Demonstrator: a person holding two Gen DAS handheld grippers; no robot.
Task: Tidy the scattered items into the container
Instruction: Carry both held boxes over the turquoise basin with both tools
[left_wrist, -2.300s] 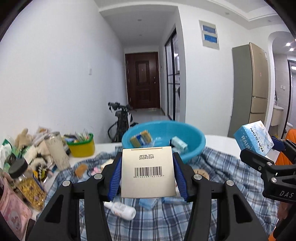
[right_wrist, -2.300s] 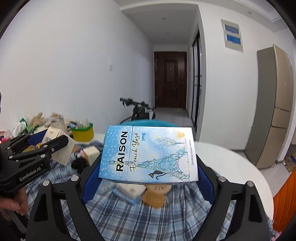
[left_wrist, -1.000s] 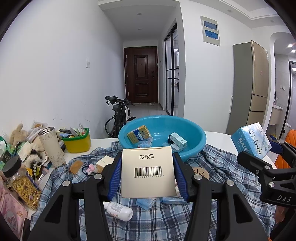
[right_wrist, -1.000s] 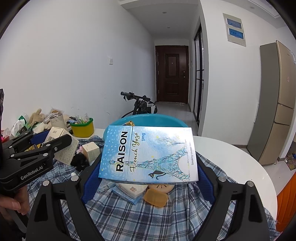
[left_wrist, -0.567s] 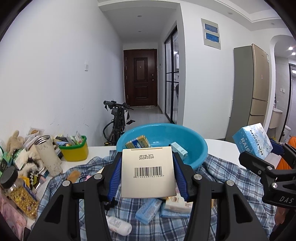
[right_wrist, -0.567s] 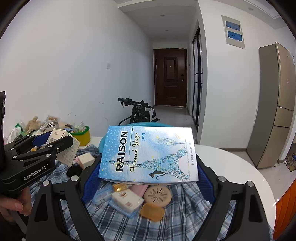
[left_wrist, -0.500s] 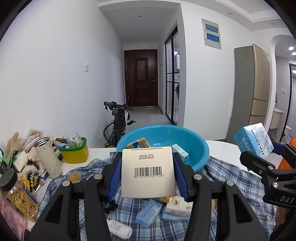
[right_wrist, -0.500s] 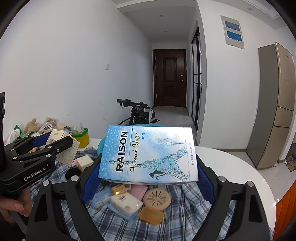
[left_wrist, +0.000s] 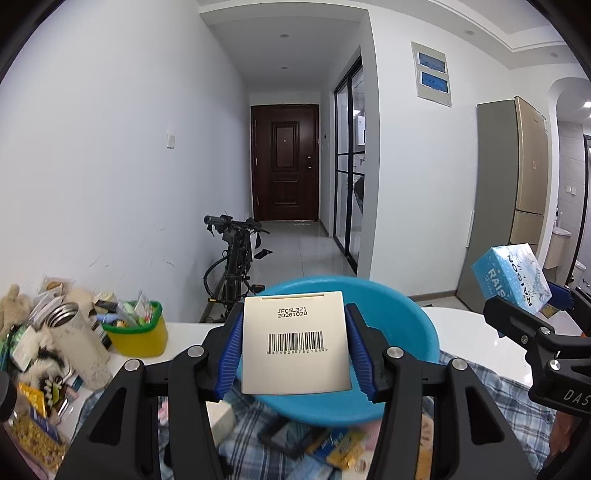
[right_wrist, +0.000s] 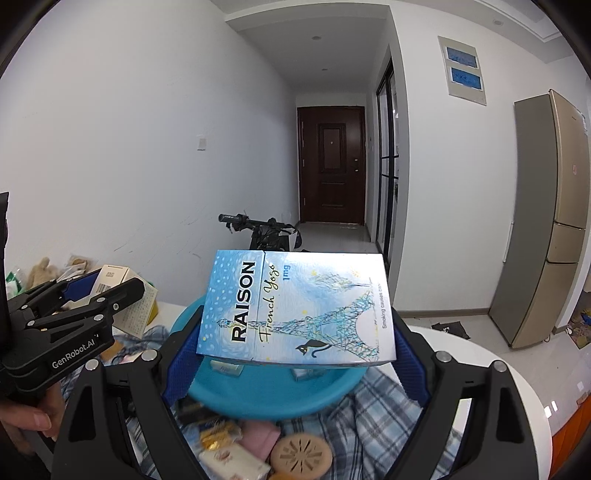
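Left wrist view: left gripper (left_wrist: 295, 350) clamped on cream barcode box (left_wrist: 295, 350); vs 0.5 s ago the blue basin (left_wrist: 424, 332) looms larger and sits right behind the box at 12 o'clock, so both grippers have closed in and release looks near. Right gripper (right_wrist: 297, 328) clamped on blue RAISON box (right_wrist: 297, 306), basin rim (right_wrist: 184, 321) just beyond. Plaid cloth (right_wrist: 384, 402) on white table (right_wrist: 476, 354) holds loose items at 6 o'clock; hallway, door (left_wrist: 284, 162), bike (left_wrist: 232, 258), fridge (left_wrist: 513, 192) behind.

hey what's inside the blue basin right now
In the right wrist view, two small boxes show inside the blue basin. The RAISON box in the right gripper covers the rest of its inside.
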